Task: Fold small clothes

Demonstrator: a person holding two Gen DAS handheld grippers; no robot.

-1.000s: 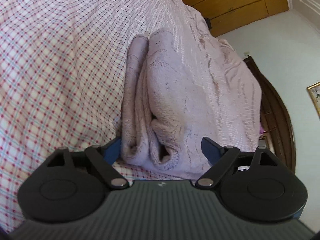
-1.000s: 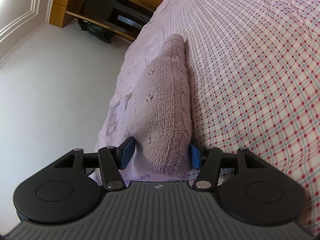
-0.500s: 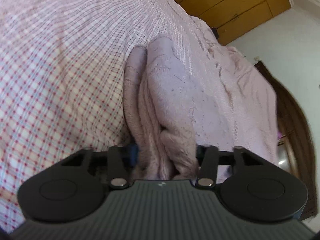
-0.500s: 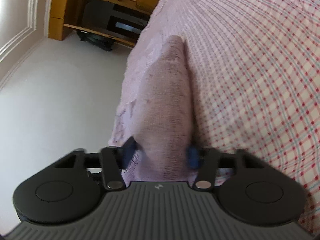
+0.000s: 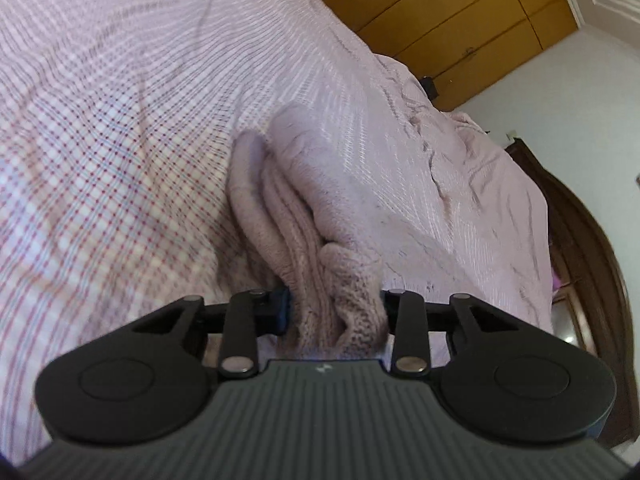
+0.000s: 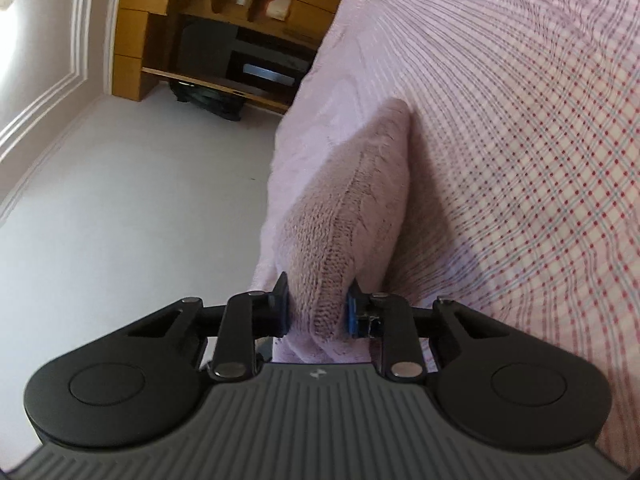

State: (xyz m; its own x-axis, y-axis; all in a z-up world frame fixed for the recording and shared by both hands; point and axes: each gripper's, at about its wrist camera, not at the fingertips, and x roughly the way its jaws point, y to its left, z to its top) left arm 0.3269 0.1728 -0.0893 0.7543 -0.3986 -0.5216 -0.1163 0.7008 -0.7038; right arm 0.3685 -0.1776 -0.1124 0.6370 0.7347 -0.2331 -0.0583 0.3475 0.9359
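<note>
The left tool (image 5: 334,312) is closing its jaws on a bunched, layered end of the pink knit garment (image 5: 320,216), which runs toward 12 o'clock over the checked bed (image 5: 120,160). The right tool (image 6: 318,310) is closing on the other end, a single thick fold. Both ends gripped; judging by this, the fold itself is not yet made.

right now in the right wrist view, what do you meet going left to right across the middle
pale bare floor → draped pink bedspread edge → bunched pink knitted garment → red-and-blue checked bedsheet
</note>
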